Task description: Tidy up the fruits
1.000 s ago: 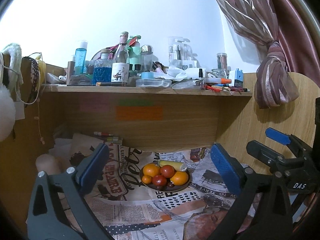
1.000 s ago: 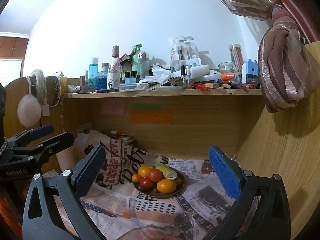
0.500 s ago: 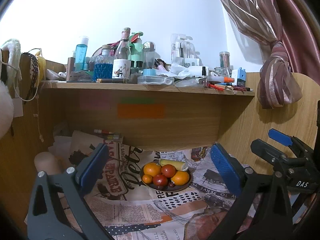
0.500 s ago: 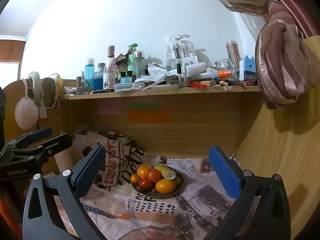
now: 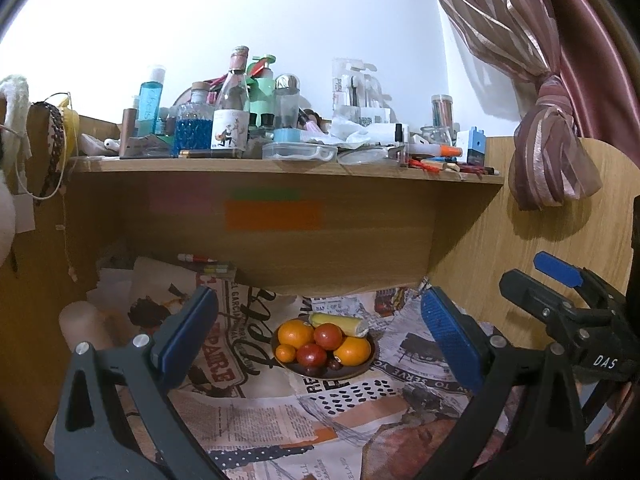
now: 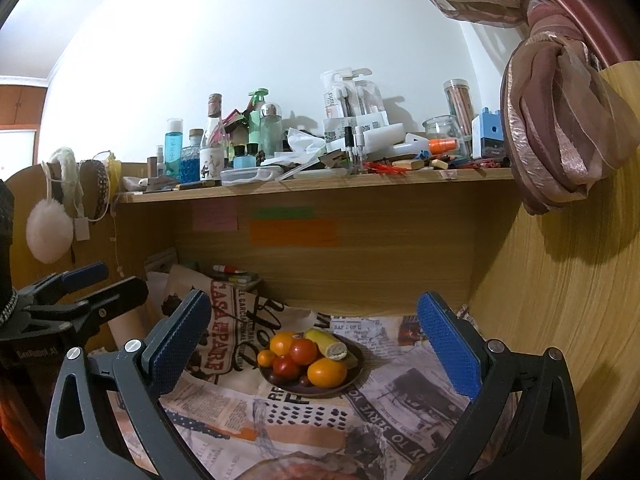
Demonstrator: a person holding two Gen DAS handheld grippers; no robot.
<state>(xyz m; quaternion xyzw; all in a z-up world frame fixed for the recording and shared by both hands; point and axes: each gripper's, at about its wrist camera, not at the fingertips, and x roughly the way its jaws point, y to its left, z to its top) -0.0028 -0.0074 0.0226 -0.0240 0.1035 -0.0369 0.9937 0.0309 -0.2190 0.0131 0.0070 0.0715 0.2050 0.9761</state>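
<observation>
left gripper [image 5: 318, 330] wide, nothing held | right gripper [image 6: 314, 342] wide too | plate [image 5: 362, 370] of fruit at 12 o'clock, on newspaper [image 5: 280, 412]

My right gripper [image 5: 592, 344], seen off to the right of my left jaws, carries white letters "DAS". My left gripper [image 6: 52, 320], left of my right jaws, reads "GenRobot.AI", small and faint. On the newspaper [image 6: 320, 412] under my jaws I read "CASA", "TO SERVE YO" and large letters "RE"; the fine print is too small. The bottle [image 6: 211, 148] label on the shelf [image 6: 320, 186] above is unreadable.
</observation>
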